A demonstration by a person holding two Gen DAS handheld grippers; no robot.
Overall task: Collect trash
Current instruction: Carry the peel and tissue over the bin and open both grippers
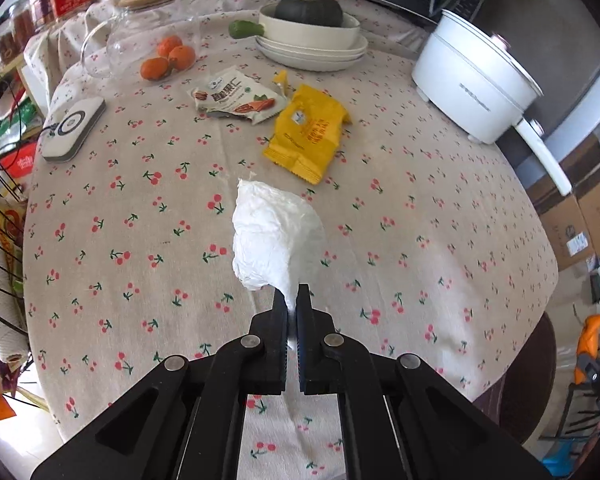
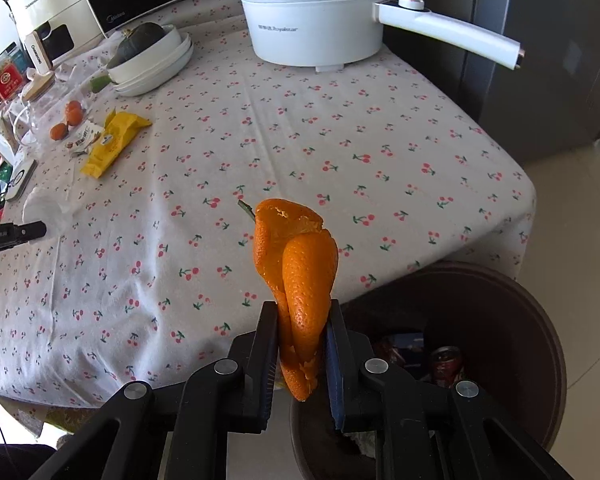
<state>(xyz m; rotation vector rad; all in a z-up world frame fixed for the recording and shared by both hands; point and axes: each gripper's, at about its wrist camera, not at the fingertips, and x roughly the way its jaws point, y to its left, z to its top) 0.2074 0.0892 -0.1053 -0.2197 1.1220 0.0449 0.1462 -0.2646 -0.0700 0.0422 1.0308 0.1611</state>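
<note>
We find the left gripper (image 1: 291, 300) clamped on a crumpled tissue (image 1: 274, 236), lifted above the tablecloth (image 1: 140, 216): light, soft, pinched by one corner. The right gripper (image 2: 302, 316) pinches limp orange peel (image 2: 300, 272) near the brown bin (image 2: 540, 344).

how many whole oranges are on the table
3, clustered at the table's far left beside the glass jar: one nearest, one right, one behind. More may hide behind the jar.
</note>
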